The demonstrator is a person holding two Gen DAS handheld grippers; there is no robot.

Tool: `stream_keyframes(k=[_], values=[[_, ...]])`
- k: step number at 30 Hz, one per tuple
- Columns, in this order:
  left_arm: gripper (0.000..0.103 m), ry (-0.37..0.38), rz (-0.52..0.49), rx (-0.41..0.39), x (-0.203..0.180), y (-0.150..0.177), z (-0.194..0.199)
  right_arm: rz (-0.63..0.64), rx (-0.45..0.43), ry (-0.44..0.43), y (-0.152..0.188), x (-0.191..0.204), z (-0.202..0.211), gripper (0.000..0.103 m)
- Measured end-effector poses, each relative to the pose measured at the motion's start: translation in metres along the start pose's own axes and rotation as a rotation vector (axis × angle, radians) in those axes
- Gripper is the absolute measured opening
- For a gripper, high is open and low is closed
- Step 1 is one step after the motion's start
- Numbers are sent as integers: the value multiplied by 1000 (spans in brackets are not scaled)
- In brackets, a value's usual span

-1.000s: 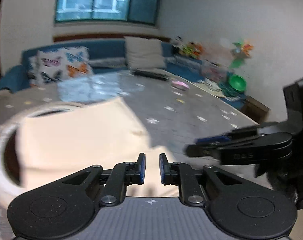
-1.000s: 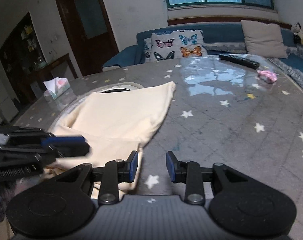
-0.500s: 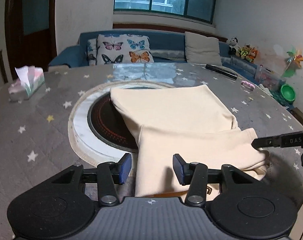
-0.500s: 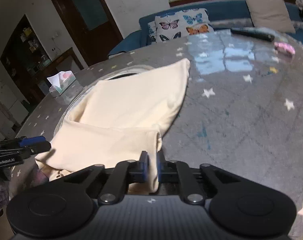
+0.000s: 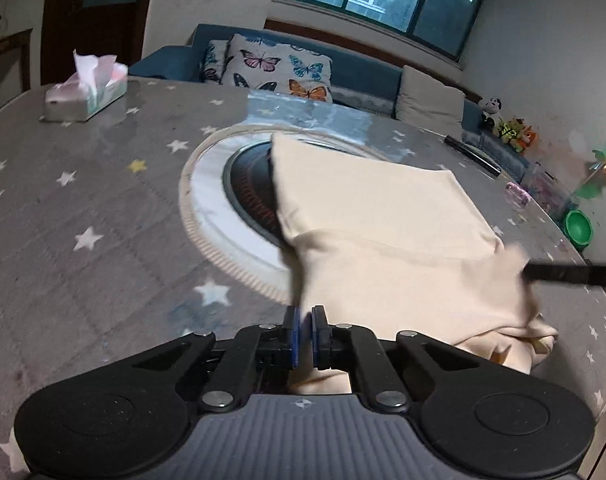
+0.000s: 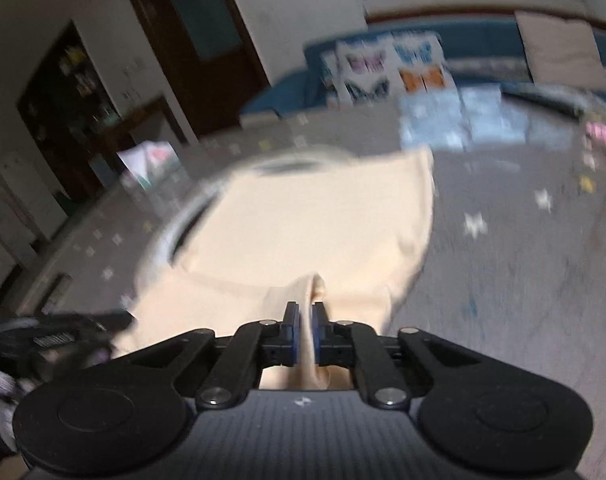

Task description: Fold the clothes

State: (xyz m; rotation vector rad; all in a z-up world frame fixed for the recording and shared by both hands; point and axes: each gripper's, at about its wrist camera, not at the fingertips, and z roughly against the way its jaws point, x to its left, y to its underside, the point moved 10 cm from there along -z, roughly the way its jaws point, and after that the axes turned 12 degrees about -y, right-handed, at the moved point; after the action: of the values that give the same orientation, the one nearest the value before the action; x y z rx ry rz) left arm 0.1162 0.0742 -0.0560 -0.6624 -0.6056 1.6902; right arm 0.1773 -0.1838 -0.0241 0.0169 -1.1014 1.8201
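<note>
Two grippers pinch one cream garment at its near edge, by the table's near edge. The left gripper has its blue pads nearly together at the cloth's near left corner; whether fabric sits between them cannot be told. The right gripper is clamped on a raised fold of the cloth, its view blurred. The garment lies partly folded across a round inset burner at the middle of the star-patterned grey table. A tissue box stands near the far left edge, before a blue sofa with butterfly cushions.
</note>
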Motion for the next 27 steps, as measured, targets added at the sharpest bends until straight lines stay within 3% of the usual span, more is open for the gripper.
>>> stream_keyframes(k=[5,8,11,15,19,27], values=[[10,-1,-43,-67,-1,-22,17,59,15,90,5,-8,8,9],[10,17,-80,-108,-14,-42,18,119,-23,91,-7,2,14,9],[10,41,-123,-99,-34,-50,4,156,-33,66,-16,12,8,9],[10,54,-184,-56,-53,-47,-26,175,14,29,-14,14,-19,9],[10,40,-235,-29,-57,-37,-47,187,76,59,-1,1,-35,7],[10,78,-320,-85,-73,-29,-22,292,124,27,11,23,-10,9]])
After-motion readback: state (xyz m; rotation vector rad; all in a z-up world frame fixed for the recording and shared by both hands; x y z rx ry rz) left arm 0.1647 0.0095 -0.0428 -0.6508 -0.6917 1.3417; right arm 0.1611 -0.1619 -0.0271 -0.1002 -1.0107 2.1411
